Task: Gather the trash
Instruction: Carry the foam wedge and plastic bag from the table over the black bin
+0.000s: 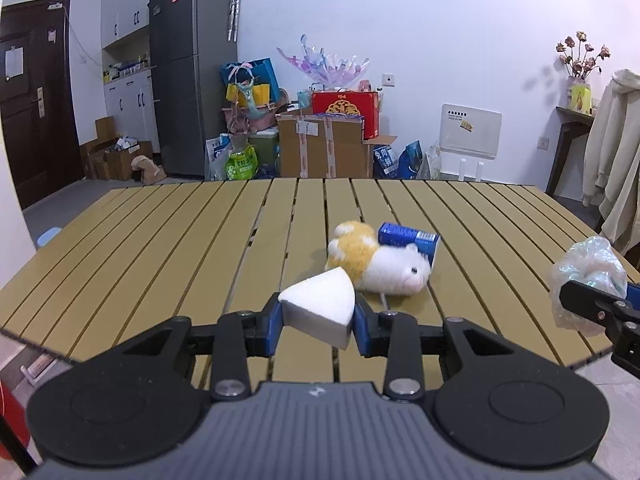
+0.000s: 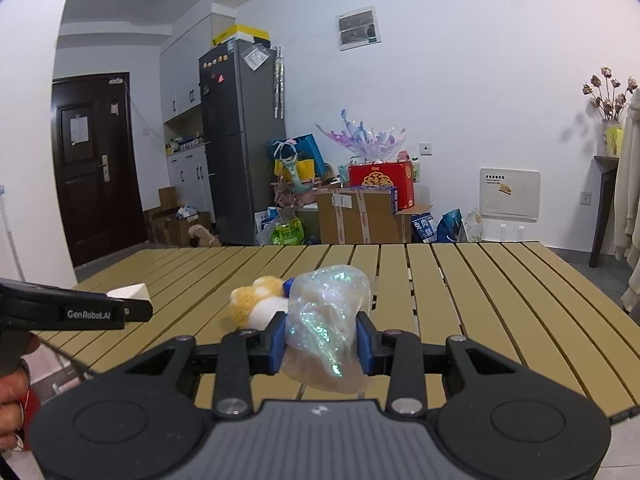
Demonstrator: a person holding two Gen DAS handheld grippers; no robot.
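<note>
My left gripper (image 1: 319, 320) is shut on a white foam wedge (image 1: 320, 306), held above the near edge of the slatted tan table (image 1: 160, 240). My right gripper (image 2: 322, 340) is shut on a crumpled ball of iridescent clear plastic wrap (image 2: 326, 320). The same plastic ball (image 1: 586, 276) shows at the right of the left wrist view, with the right gripper (image 1: 600, 304) clamped on it. The foam wedge (image 2: 130, 292) and the left gripper (image 2: 100, 312) appear at the left of the right wrist view. A plush hamster (image 1: 376, 266) and a blue carton (image 1: 410, 240) lie on the table.
Behind the table stand a grey fridge (image 1: 192, 68), taped cardboard boxes (image 1: 324, 148), a red gift box (image 1: 346, 110) and bags on the floor. A dark door (image 1: 28, 100) is at the left. A cream coat (image 1: 612, 148) hangs at the right. A hand (image 2: 12, 400) holds the left gripper.
</note>
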